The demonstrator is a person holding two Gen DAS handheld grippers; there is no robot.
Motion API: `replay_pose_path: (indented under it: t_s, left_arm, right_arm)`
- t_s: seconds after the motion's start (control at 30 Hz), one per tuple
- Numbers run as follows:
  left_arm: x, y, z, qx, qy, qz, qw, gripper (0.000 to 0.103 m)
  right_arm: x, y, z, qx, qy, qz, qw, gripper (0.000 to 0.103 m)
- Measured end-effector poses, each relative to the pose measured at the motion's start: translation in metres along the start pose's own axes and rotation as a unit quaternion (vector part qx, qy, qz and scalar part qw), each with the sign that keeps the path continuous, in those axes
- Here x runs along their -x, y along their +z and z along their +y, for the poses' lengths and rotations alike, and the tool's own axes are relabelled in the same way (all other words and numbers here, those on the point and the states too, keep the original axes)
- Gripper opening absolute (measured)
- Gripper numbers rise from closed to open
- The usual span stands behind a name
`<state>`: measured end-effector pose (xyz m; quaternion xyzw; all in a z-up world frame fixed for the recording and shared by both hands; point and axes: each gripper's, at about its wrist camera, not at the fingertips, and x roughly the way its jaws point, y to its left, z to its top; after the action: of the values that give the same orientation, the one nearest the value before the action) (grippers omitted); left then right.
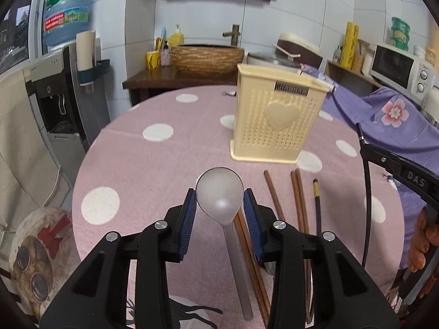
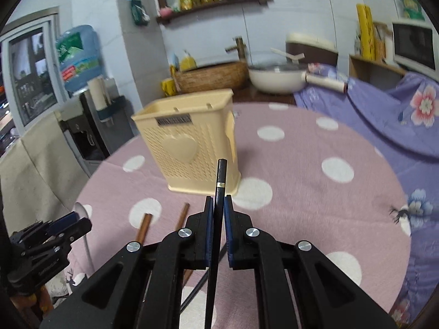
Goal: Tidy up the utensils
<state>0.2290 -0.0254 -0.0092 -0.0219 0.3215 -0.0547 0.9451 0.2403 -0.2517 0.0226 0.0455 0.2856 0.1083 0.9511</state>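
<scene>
A cream perforated utensil holder [image 1: 277, 120] with a heart on its side stands on the pink dotted table [image 1: 153, 164]; it also shows in the right wrist view [image 2: 192, 142]. My left gripper [image 1: 219, 194] is open, its blue pads on either side of the bowl of a grey spoon [image 1: 219, 194] lying on the table. Several brown chopsticks [image 1: 299, 200] and a black chopstick [image 1: 317, 205] lie to its right. My right gripper [image 2: 218, 201] is shut on a black chopstick [image 2: 219, 181], held above the table in front of the holder.
A purple floral cloth [image 2: 384, 115] covers the right side. A white pan [image 2: 277, 78], a woven basin [image 1: 205, 57] and a microwave [image 1: 397, 68] stand behind the table. A water dispenser [image 1: 57, 87] is at the left. The table edge curves close on the left.
</scene>
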Motion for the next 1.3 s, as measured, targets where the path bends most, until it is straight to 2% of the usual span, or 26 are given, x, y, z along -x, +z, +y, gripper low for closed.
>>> replay_pose_path:
  t_s: [0.07,0.13,0.23,0.37,0.47,0.67,0.77,0.83,0.87,0.9,0.93,0.97,1.0,1.13,1.3]
  left_arm:
    - [0.008,0.006,0.002,0.002,-0.001,-0.011,0.9999,0.036]
    - [0.015,0.010,0.002,-0.001,-0.003,-0.020,0.9998,0.005]
    - [0.020,0.016,0.003,-0.003,-0.003,-0.028,0.9996,0.004]
    - [0.011,0.016,0.002,-0.008,-0.001,-0.016,0.9998,0.004]
    - [-0.001,0.013,0.012,0.017,-0.013,0.007,0.9997,0.004]
    - [-0.013,0.009,0.046,0.061,0.007,0.028,0.9977,0.004]
    - [-0.022,0.009,0.050,0.060,0.011,0.039,0.9973,0.005]
    - [-0.032,0.008,0.047,0.056,-0.003,0.056,0.9968,0.008]
    - [-0.039,0.008,0.043,0.052,-0.008,0.068,0.9963,0.016]
    - [-0.047,0.008,0.039,0.049,-0.011,0.079,0.9956,0.032]
    - [-0.054,0.008,0.036,0.049,-0.014,0.087,0.9949,0.044]
    - [-0.060,0.008,0.033,0.050,-0.016,0.094,0.9942,0.065]
    - [-0.066,0.009,0.031,0.054,-0.019,0.096,0.9937,0.071]
    - [-0.088,0.017,0.019,0.041,-0.009,0.104,0.9936,0.071]
    - [-0.123,0.020,0.005,0.016,0.018,0.141,0.9898,0.067]
  right_arm:
    - [0.010,0.003,0.003,0.003,0.009,-0.010,1.000,0.008]
    - [0.022,0.006,0.006,0.010,0.014,-0.023,1.000,0.008]
    - [0.036,0.009,0.008,0.016,0.023,-0.037,0.999,0.008]
    - [0.033,0.009,0.014,0.036,0.012,-0.037,0.999,0.007]
    - [0.023,0.007,0.006,0.017,0.014,-0.019,1.000,0.007]
    - [0.015,0.000,-0.003,0.001,0.007,-0.010,1.000,0.007]
    - [0.016,0.000,-0.001,0.002,0.010,-0.011,1.000,0.007]
    - [0.017,0.000,0.002,0.007,0.008,-0.009,1.000,0.007]
    - [0.017,0.000,0.003,0.009,0.008,-0.009,1.000,0.007]
    - [0.017,0.000,0.004,0.010,0.009,-0.010,1.000,0.007]
    - [0.018,0.000,0.005,0.010,0.008,-0.010,1.000,0.007]
    - [0.018,0.000,0.005,0.009,0.008,-0.010,1.000,0.007]
    - [0.018,0.000,0.004,0.006,0.008,-0.009,1.000,0.007]
    - [0.014,-0.001,0.001,-0.001,0.005,0.000,1.000,0.007]
    - [0.010,-0.003,0.003,-0.004,0.010,0.007,1.000,0.007]
